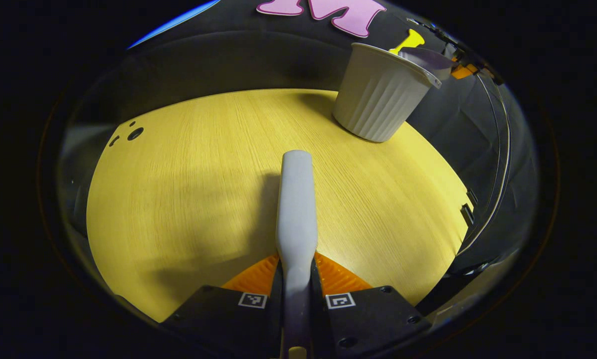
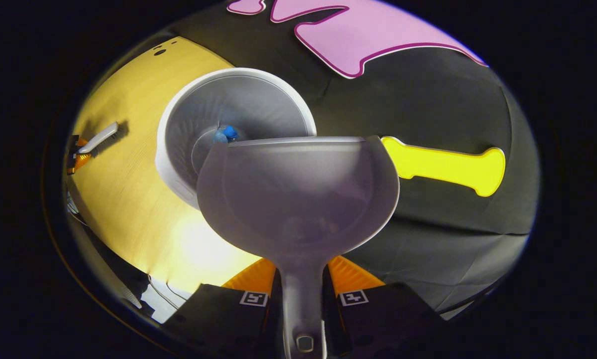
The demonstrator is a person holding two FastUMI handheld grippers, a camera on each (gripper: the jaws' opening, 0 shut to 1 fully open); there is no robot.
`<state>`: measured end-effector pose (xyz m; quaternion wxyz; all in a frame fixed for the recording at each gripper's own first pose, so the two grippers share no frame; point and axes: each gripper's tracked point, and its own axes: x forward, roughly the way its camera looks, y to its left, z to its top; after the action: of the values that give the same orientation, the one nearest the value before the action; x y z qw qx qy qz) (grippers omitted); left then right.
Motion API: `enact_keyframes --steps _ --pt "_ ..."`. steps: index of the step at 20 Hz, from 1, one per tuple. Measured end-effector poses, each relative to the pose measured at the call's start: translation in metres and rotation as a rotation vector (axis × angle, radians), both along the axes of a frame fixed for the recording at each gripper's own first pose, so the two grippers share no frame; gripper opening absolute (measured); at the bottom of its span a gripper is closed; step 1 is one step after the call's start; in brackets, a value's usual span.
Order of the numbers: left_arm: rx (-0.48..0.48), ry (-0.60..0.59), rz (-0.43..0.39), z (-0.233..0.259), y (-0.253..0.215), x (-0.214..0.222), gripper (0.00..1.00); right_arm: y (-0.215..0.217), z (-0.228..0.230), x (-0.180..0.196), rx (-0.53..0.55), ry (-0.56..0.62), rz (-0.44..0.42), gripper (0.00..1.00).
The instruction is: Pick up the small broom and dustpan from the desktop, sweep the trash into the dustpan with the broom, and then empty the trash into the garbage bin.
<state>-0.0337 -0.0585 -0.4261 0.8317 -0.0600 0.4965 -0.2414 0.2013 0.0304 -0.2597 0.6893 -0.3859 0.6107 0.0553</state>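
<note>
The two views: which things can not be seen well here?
- Left gripper view: broom bristles, hidden behind the left claw.
- Left gripper view: inside of the garbage bin, hidden by its wall.
- Right gripper view: blue trash in the bin, too small, partly behind the dustpan.

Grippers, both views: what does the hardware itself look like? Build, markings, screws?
Left gripper and right gripper look alike: two dark, flat, angular blocks at the bottom of each view, each carrying a small square black-and-white fiducial tag near its inner edge and round screw holes. Ribbed finger surfaces fan out ahead of the blocks. No cables or sleeves visible on them.
</note>
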Motion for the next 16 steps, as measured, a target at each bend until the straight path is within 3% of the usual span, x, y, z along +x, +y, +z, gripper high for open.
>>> enact_keyframes --steps 1,4,10,16 --pt "-0.001 0.002 0.001 0.0 0.0 -0.001 0.31 0.0 0.0 0.001 0.001 -0.004 -0.001 0.37" --pt "0.005 -0.004 -0.001 0.001 0.002 0.0 0.29 -0.001 0.002 0.003 0.038 -0.041 -0.031 0.37" --pt "0.029 -0.006 0.032 0.007 0.004 -0.001 0.3 0.013 0.02 -0.006 0.252 -0.196 -0.152 0.37" --pt "0.057 0.004 0.079 0.011 0.01 -0.006 0.28 0.046 0.053 -0.058 0.452 -0.319 -0.174 0.37"
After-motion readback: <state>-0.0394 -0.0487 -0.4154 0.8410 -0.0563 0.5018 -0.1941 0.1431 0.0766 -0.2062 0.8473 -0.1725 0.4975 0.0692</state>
